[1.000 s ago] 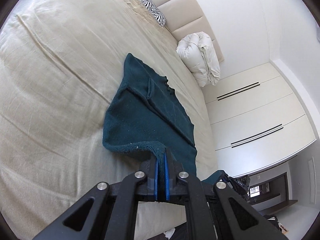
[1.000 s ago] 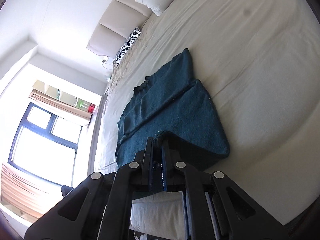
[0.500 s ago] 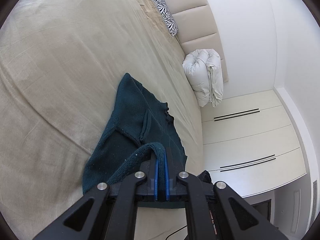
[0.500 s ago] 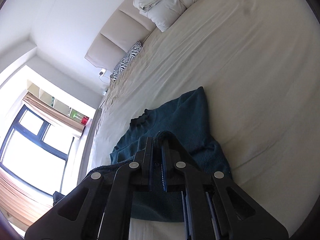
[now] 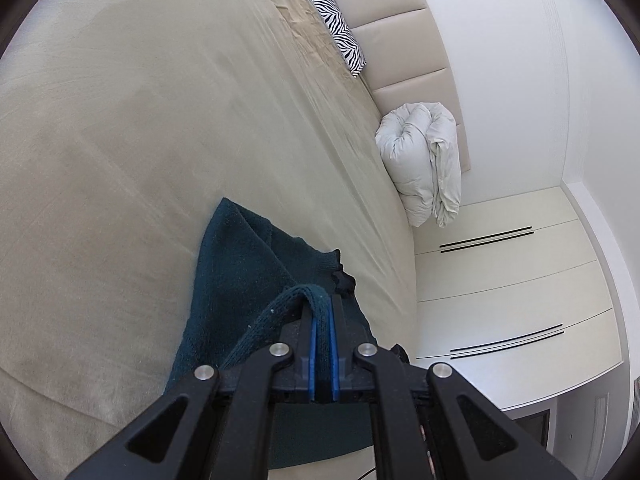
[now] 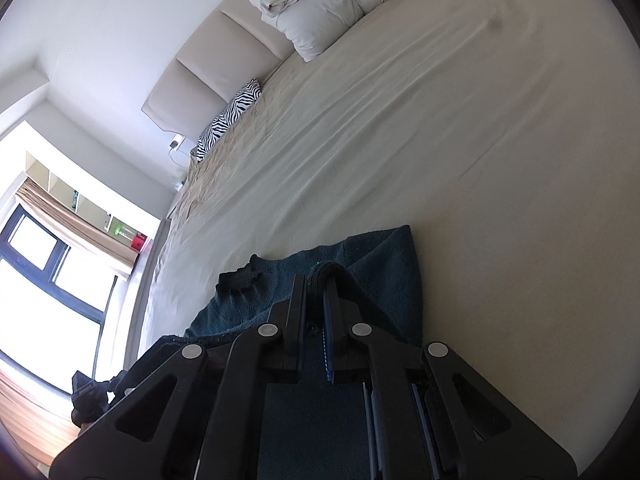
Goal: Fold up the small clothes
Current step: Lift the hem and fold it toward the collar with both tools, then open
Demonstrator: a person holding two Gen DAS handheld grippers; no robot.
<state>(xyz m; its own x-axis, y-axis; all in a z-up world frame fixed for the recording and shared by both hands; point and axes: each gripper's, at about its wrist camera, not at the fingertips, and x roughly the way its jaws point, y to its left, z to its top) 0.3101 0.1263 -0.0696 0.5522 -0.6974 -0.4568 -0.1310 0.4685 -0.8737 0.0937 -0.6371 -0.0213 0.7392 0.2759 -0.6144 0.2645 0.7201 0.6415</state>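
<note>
A dark teal knitted sweater lies on the beige bed sheet, its lower part lifted and carried over the upper part. My left gripper is shut on the sweater's ribbed hem, which loops off to the left of the fingertips. In the right wrist view the same sweater spreads below the black collar, and my right gripper is shut on another part of the hem. Each gripper hangs just above the sweater near its collar end.
A folded white duvet and a zebra-striped pillow sit against the padded headboard. White wardrobe doors stand beyond the bed's edge. A window and wooden floor lie to the other side.
Both grippers have carried the hem forward over the sweater toward its collar, so the lower half now covers most of the upper half. Both stay shut on the fabric.
</note>
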